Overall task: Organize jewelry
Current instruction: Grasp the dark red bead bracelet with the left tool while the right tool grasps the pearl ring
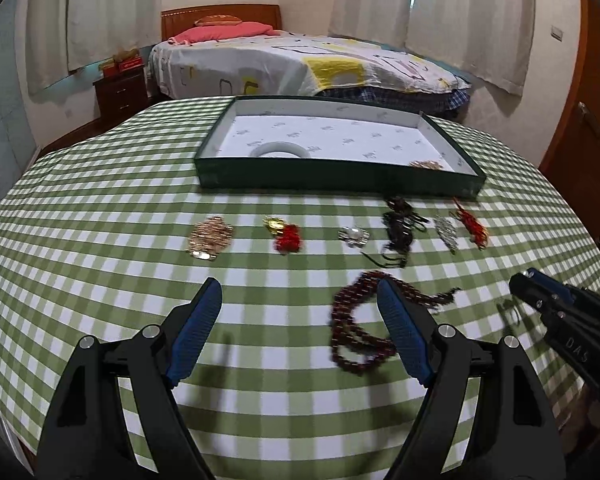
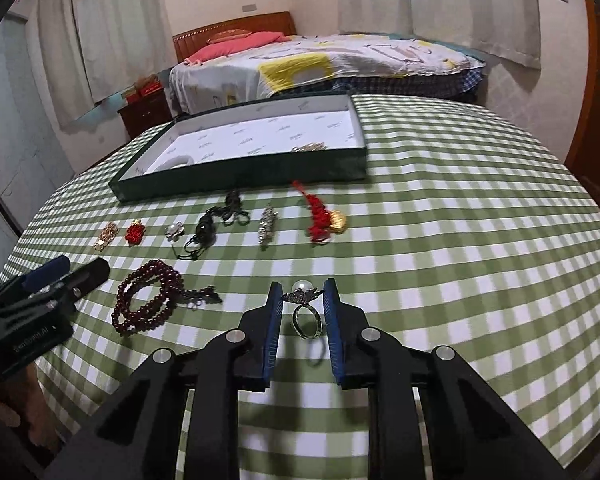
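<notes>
Right gripper (image 2: 302, 292) clamps pearl ring (image 2: 306, 312); left gripper (image 1: 300, 300) gapes empty.
Bangle (image 1: 280, 151), at the tray's (image 1: 340, 178) seven o'clock, seems half hidden behind its wall.

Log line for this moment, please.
right gripper: shut on pearl ring | left gripper: open, empty, beside bead bracelet | tray: bangle inside

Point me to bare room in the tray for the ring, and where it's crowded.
Free: the tray floor between the white bangle at its left end and the gold piece at its right. Bare cloth right of the red tassel. Crowded: the jewelry row before the tray. Right tongs grip the ring.
</notes>
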A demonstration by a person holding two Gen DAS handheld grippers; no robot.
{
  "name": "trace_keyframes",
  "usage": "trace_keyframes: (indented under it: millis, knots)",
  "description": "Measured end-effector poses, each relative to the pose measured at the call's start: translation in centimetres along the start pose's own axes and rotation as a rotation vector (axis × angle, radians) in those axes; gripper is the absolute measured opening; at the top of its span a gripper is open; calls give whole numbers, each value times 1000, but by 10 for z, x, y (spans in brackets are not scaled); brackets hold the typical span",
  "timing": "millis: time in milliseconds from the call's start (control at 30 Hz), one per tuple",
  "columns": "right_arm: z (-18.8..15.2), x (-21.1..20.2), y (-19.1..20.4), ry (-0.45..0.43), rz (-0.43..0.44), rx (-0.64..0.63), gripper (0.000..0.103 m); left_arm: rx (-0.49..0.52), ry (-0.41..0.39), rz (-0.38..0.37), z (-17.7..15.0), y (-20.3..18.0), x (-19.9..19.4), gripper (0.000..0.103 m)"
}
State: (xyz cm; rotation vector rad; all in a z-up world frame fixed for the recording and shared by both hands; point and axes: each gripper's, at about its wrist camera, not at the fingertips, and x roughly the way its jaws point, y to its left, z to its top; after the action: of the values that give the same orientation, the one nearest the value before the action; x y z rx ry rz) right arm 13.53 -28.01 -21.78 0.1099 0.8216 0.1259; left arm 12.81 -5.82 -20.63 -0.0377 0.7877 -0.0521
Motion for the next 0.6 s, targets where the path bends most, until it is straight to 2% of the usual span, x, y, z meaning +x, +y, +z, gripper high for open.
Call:
trace_keyframes:
  millis: [400,600]
  knots:
    - [-3,-10,-21,-22,12,57,22,37,60,3,-8,-34,22,78]
    - [-3,-9,-21,-21,19,60,22,30,99,4,-9,-35,33,78]
